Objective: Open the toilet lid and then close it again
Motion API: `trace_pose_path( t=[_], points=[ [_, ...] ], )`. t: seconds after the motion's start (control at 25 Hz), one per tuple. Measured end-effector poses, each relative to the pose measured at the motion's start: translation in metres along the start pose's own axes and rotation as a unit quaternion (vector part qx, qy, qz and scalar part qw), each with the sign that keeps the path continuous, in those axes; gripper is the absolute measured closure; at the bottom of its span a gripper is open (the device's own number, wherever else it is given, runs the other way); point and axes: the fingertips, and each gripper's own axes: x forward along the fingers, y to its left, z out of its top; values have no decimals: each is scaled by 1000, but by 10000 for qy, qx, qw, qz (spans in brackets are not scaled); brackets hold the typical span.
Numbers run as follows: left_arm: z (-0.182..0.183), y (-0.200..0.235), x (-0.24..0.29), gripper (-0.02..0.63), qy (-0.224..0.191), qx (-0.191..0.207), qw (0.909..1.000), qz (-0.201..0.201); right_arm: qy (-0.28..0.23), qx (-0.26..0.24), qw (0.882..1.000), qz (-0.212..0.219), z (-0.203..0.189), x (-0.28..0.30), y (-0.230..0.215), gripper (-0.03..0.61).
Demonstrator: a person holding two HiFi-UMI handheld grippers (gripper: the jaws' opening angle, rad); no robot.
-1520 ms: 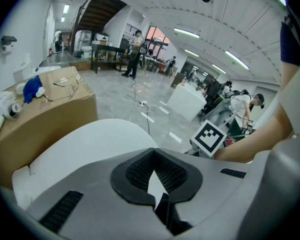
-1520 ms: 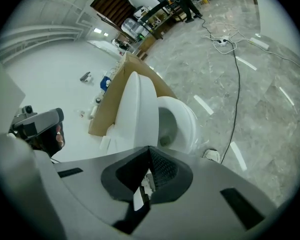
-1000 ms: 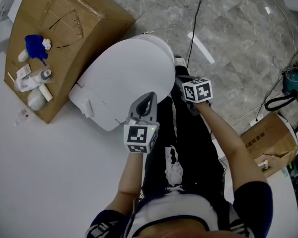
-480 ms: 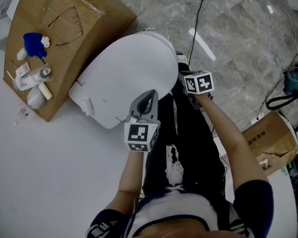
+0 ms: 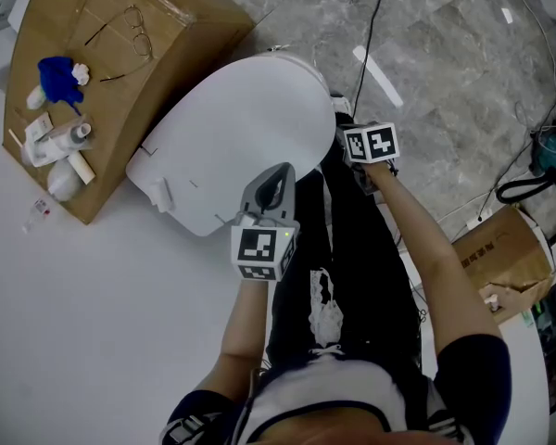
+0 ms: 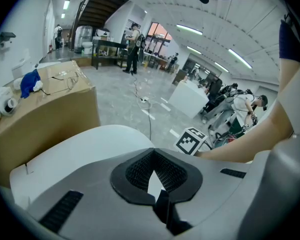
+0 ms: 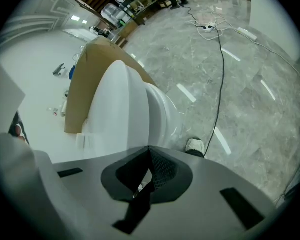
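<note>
White plastic, smooth and glossy: lid (image 5: 232, 137) down flat over the bowl (image 5: 306, 77), a broad oval from above, rounded front toward the grey stone floor (image 5: 445, 72), squared hinge end against a white surface (image 5: 93, 323). Shows no mark across the top, only a small tab (image 5: 164, 197) by the hinge corner. From the right gripper view, stands out as a pale dome with the bowl's rim curving out just beneath it. Sits just beside a cardboard box (image 5: 181, 26) carrying a blue cloth (image 5: 57, 80), small bottles (image 5: 65, 142) and a pair of glasses (image 5: 134, 37).

Left gripper (image 5: 280, 176) at the lid's near edge, by the person's dark trousers (image 5: 352, 276), jaws pressed fully together with nothing between them; contact with the lid not clear from any view. Right gripper (image 7: 149, 151) beside the lid's front right curve, jaws likewise closed tight and empty, angled down toward the bowl's side. Just beyond its tip, a pale shoe (image 7: 195, 145) on the floor and a black cable (image 5: 366, 35) trailing away across the tiles. Second box (image 5: 505, 262) well apart at the right, near a tangle of cords (image 5: 528, 184).
</note>
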Motion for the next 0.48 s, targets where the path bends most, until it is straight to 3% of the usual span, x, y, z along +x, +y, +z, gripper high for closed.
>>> trace_pose_path(
  t=[0.32, 0.48],
  points=[
    [-1, 3, 2, 606, -1, -2, 10000, 52, -314, 507, 9980, -225, 6, 7, -14, 572],
    [0, 3, 4, 606, -28, 25, 10000, 66, -397, 243, 9974, -541, 5, 2, -17, 572]
  ],
)
